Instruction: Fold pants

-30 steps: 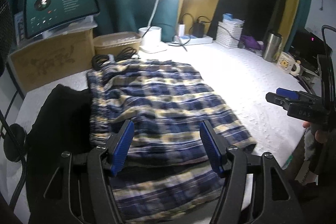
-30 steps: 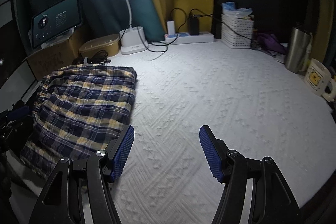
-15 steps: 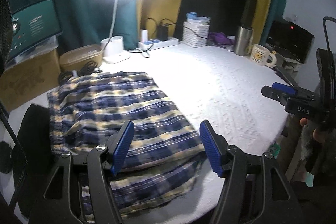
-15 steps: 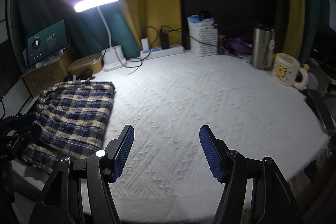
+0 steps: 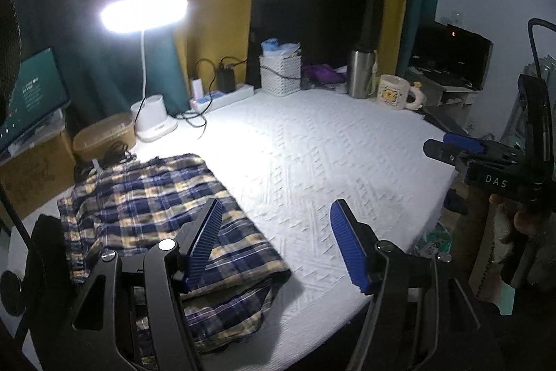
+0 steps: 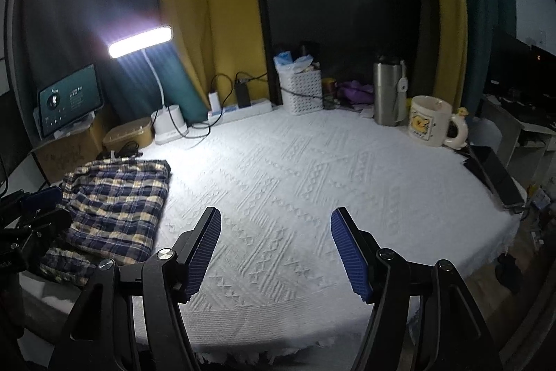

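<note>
Currently, your left gripper (image 5: pixel 274 244) and right gripper (image 6: pixel 276 252) are released (nothing held); both have drawn back from the folded plaid pants (image 5: pixel 156 214).

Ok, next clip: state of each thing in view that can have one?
Plaid pants: folded, lying flat on the white cover, not gripped.
Left gripper: open, empty.
Right gripper: open, empty.
Desk lamp: on.
Tablet: screen lit.
Mug: upright.
Steel tumbler: upright.
</note>
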`<action>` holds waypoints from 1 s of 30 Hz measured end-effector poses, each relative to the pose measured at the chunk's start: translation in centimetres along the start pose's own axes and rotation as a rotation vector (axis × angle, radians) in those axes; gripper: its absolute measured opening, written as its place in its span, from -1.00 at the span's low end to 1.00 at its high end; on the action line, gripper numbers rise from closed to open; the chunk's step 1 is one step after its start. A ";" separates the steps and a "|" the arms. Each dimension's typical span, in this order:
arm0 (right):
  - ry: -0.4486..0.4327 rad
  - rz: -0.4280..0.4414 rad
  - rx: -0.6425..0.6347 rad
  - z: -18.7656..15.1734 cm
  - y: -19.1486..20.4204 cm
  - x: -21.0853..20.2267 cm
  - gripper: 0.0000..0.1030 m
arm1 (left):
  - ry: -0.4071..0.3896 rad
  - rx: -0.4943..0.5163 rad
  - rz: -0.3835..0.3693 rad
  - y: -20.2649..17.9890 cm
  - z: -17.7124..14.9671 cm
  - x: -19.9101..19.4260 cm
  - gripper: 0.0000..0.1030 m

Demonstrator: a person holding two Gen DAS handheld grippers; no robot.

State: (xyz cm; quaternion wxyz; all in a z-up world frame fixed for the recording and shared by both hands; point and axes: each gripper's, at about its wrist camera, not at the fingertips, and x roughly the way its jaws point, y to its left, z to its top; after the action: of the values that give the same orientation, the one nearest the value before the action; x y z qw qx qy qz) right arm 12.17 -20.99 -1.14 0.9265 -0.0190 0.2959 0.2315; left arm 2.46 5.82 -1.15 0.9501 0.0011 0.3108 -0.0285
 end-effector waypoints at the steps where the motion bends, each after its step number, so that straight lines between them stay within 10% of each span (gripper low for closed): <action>1: -0.010 -0.003 0.002 0.1 -0.2 -0.4 0.32 | -0.005 0.006 -0.001 -0.3 0.1 -0.2 0.26; 30: -0.231 -0.025 -0.044 3.1 0.6 -10.3 0.64 | -0.318 -0.066 0.051 -0.5 2.4 -9.2 0.53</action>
State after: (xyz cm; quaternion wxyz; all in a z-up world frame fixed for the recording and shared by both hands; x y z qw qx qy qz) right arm 6.15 -24.21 7.20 0.9566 -0.0162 0.1819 0.2269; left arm -3.56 5.78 6.18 0.9872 -0.0270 0.1573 0.0061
